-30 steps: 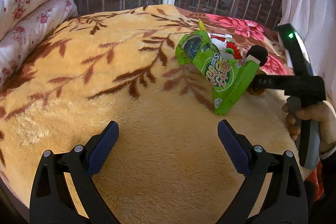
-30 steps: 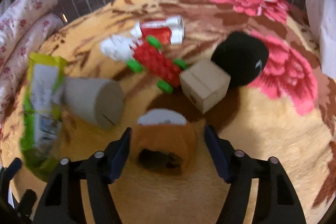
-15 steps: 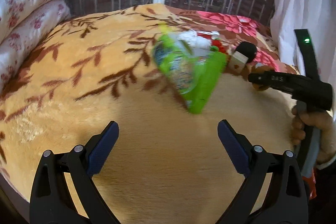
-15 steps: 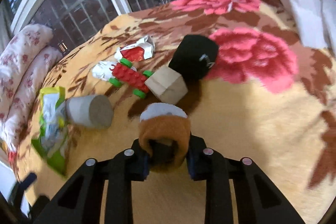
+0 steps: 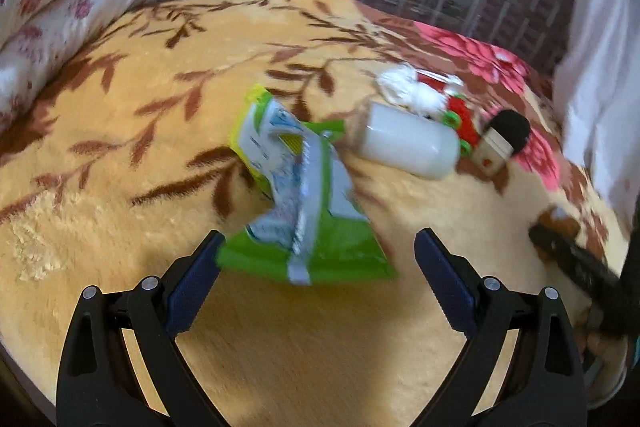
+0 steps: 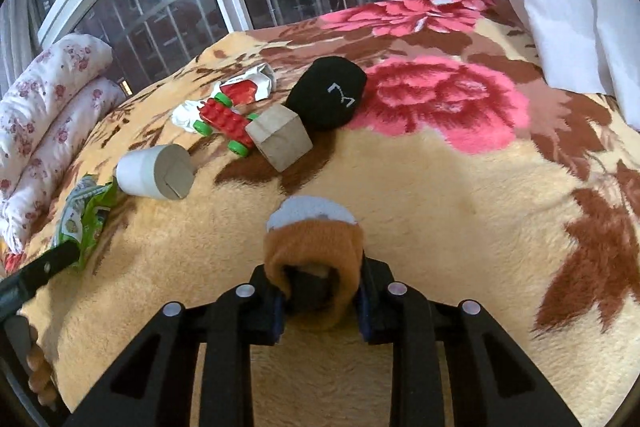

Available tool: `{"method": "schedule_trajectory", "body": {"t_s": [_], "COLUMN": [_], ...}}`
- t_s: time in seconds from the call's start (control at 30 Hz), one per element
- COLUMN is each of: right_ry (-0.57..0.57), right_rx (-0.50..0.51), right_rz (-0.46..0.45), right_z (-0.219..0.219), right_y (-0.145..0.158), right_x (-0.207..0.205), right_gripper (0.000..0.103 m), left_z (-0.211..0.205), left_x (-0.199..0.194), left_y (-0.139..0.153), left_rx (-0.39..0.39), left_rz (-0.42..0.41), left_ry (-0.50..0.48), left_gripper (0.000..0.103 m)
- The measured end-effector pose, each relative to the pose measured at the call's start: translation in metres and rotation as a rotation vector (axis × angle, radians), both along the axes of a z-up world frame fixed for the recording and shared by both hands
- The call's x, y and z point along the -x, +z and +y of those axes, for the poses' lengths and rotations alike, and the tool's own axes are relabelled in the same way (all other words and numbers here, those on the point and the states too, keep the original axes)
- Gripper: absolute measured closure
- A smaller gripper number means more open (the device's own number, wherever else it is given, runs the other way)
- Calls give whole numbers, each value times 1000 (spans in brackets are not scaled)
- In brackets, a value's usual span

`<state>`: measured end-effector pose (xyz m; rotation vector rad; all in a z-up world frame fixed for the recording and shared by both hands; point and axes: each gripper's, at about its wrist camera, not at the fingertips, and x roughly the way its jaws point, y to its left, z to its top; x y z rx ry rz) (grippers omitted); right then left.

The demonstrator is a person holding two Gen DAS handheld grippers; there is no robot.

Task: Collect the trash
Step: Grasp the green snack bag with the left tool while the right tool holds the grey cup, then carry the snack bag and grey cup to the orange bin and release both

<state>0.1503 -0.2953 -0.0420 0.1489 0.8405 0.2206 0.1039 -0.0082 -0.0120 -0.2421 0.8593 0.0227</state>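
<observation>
Right gripper (image 6: 320, 303) has clenched its fingers on the brown sock (image 6: 314, 259); green snack bag (image 5: 298, 203) dropped onto bed (image 5: 120, 147), left gripper (image 5: 316, 279) released. Trash all uncollected.

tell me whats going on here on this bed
A person is clearing things off a bed blanket with a handheld gripper in each hand. The right gripper is shut on a rolled brown sock. The left gripper is open, its fingers either side of a green snack bag but not pressing it. A paper cup, red toy car, wooden block, black sock and wrapper lie beyond.
</observation>
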Motion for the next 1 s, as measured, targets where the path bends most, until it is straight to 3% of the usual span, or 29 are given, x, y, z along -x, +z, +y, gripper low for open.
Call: {"method": "schedule_trajectory", "body": {"t_s": [0.13, 0.33, 0.37, 0.43, 0.73, 1.0], "right_ry": [-1, 8, 8, 8, 7, 5], "right_rx": [-70, -84, -89, -96, -96, -83], "right_rz": [14, 15, 16, 16, 16, -16], "right_z": [-9, -9, -9, -10, -10, -10], "right_y": [-3, -3, -4, -4, -4, 0], "right_x": [-2, -1, -1, -1, -1, 2], "right_gripper": [76, 76, 76, 76, 76, 76], "left_z": [8, 16, 19, 22, 18, 7], "left_x": [-15, -37, -41, -45, -31, 2], "left_y": [-2, -7, -11, -18, -10, 8], "left_rx": [35, 28, 31, 19, -3, -95], "left_rz": [28, 59, 69, 97, 38, -49], "left_ry": [41, 78, 81, 88, 55, 11], "left_gripper": [11, 13, 28, 42, 46, 52]}}
